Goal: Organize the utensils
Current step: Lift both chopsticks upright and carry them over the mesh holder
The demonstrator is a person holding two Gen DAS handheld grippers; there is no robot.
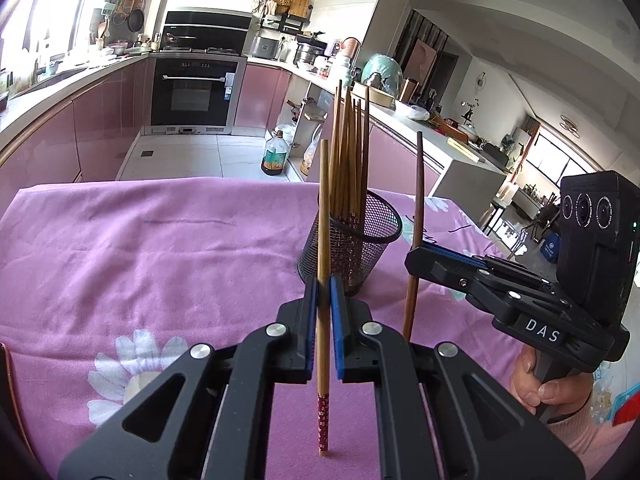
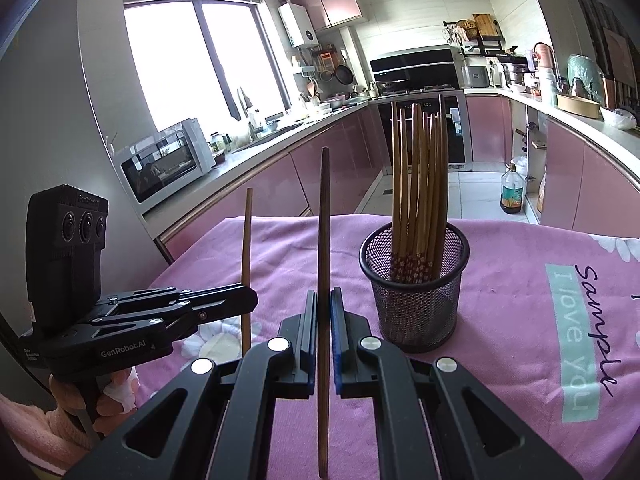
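My left gripper is shut on a light bamboo chopstick that stands upright, its red patterned end pointing down above the cloth. My right gripper is shut on a dark brown chopstick, also upright. A black mesh cup stands on the table just beyond both grippers and holds several bamboo chopsticks. In the left wrist view the right gripper is right of the cup. In the right wrist view the left gripper is left of it with its light chopstick.
A pink flowered cloth covers the table. Beyond its far edge lie a tiled floor with an oil bottle and pink kitchen cabinets. A person's hand grips the right gripper's handle.
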